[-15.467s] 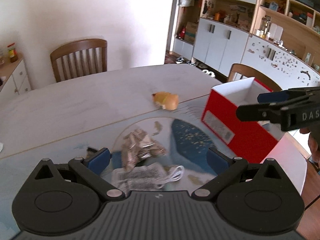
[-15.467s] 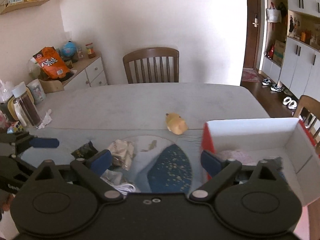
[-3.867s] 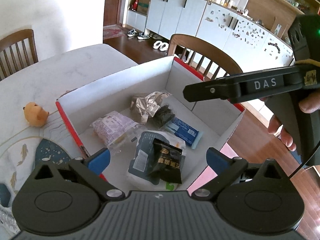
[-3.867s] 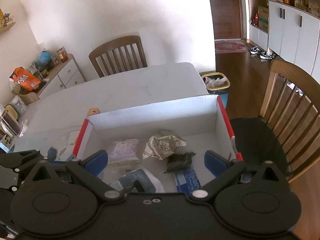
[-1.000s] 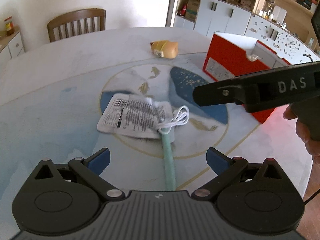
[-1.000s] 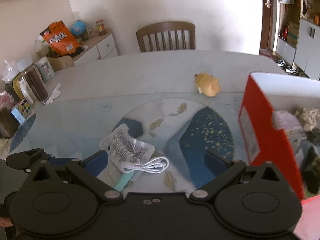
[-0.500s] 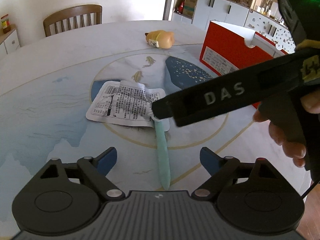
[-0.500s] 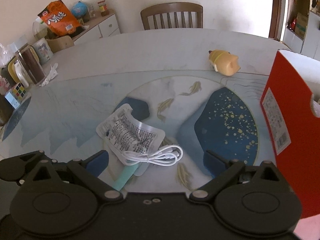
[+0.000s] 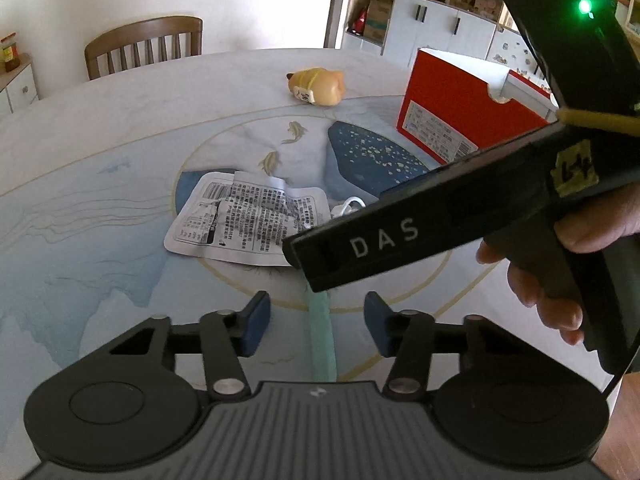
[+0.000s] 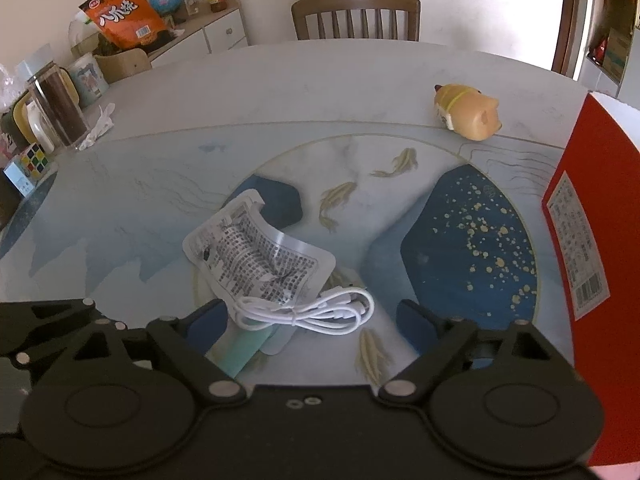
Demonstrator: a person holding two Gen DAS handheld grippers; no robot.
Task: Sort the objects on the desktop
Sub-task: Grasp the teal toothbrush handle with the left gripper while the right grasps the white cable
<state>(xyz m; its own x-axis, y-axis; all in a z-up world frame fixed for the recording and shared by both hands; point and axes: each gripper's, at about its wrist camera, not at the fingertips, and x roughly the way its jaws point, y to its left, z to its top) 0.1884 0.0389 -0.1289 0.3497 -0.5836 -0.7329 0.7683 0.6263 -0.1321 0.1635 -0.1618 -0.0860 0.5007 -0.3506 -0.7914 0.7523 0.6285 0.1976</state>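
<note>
A: Note for the left gripper (image 9: 316, 322): its fingers are closing, about half apart, and the pale green strip (image 9: 320, 332) lies on the table (image 9: 100, 128) between them. The pads do not press on it yet. Keep the strip centred in the gap so both pads meet it together.

B: And your right gripper (image 10: 308, 318)?

A: Its fingers are wide and also closing. The coiled white cable (image 10: 308, 310) sits in the gap with nothing gripped so far. From the left wrist view the right tool's body crosses over the printed sachet (image 9: 248, 216) and hides most of the cable, so judge that grasp from the right wrist view.

B: What do you watch for?

A: Three things overlap: the sachet's near corner lies under the cable, and the strip's far end runs under both. My judgement is that if you lift the strip fast, it drags the sachet and the cable along. Take the cable by its tied middle, where the loops bunch, so no loop trails.

B: Where does it all go?

A: Likely into the red box (image 10: 592, 240) at the right edge of the table. The yellow toy (image 10: 468, 114) lies well apart, beyond the pile, untouched.
</note>
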